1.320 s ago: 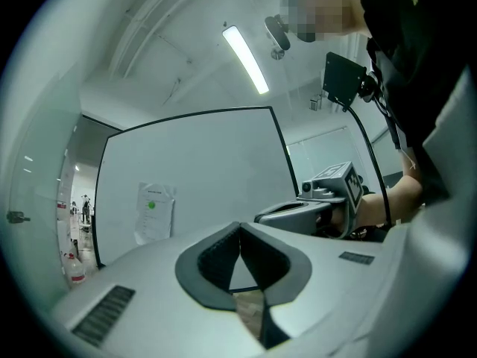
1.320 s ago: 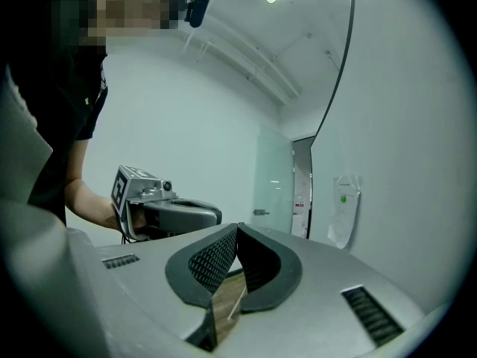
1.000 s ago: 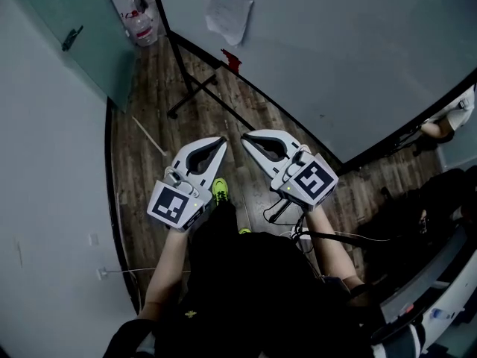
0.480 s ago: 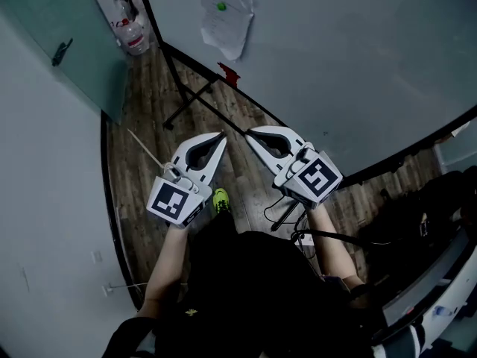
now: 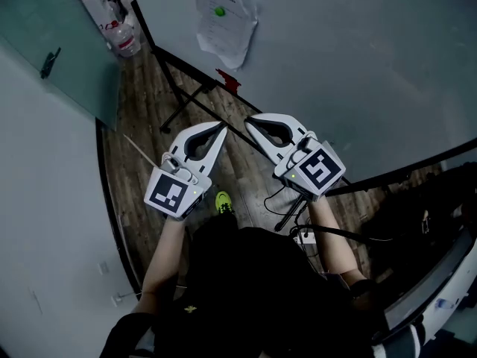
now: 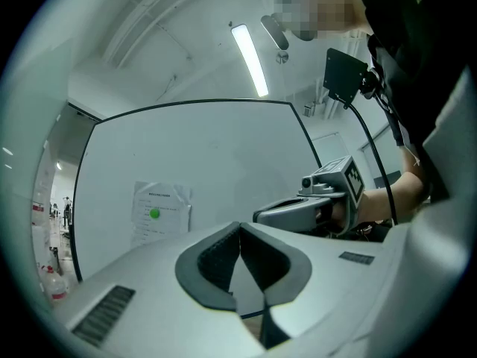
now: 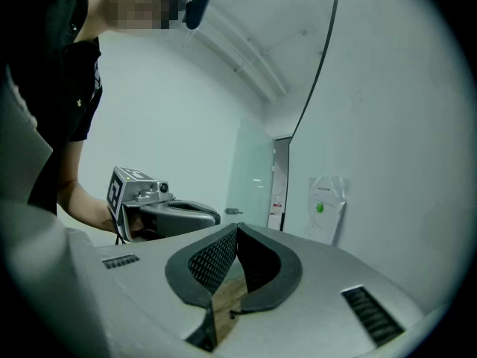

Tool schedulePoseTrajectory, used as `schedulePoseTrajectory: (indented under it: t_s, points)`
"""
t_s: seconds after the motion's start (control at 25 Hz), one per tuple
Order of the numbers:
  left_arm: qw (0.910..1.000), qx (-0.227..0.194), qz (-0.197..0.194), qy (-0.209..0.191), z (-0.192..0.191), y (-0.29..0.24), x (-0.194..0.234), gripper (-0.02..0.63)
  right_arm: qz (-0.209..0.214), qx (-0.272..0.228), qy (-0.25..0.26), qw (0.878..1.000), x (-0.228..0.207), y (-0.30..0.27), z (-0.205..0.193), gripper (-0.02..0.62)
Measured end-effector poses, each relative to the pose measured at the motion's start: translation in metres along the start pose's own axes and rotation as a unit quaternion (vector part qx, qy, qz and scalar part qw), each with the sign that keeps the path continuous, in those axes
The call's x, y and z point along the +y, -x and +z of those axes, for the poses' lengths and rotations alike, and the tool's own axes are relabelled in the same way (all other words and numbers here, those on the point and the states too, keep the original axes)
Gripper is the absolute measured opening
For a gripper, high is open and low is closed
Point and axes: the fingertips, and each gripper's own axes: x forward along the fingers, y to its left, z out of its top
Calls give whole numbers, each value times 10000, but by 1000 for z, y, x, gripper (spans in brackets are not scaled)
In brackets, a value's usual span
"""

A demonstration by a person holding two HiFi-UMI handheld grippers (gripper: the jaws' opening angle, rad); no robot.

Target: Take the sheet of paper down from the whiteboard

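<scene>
A crinkled white sheet of paper (image 5: 226, 21) hangs on the whiteboard (image 5: 358, 58), pinned by a round green magnet (image 5: 219, 11). In the left gripper view the paper (image 6: 160, 211) is ahead and to the left. The right gripper view has the paper (image 7: 325, 207) ahead and to the right. My left gripper (image 5: 222, 127) and right gripper (image 5: 250, 123) are held side by side, level, pointing at the board and well short of it. Both are shut with nothing between the jaws, as the left gripper (image 6: 239, 226) and right gripper (image 7: 237, 228) views show.
The whiteboard's black stand legs (image 5: 190, 95) spread over the wooden floor below the paper. A small red object (image 5: 227, 80) lies by the board's foot. A plastic bottle (image 5: 127, 39) stands at the back left next to a glass door (image 5: 52, 43). Cables (image 5: 287, 211) trail near my feet.
Both grippers have moved forward toward the whiteboard, still side by side and shut. The paper now sits a little nearer to them in the head view.
</scene>
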Motion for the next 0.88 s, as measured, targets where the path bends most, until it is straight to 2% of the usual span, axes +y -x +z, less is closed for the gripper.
schedulePoseTrajectory:
  t_s: [0.44, 0.64, 0.88]
  points:
    - [9997, -31, -221, -46, -5, -24, 54, 26, -254, 119, 28, 9996, -37, -50, -3, 29]
    - [9994, -74, -325, 120, -8, -33, 82, 26, -426, 129, 50, 9990, -54, -74, -5, 29]
    - [9986, -147, -510, 28, -6, -44, 110, 26, -615, 194, 54, 9979, -72, -106, -7, 29]
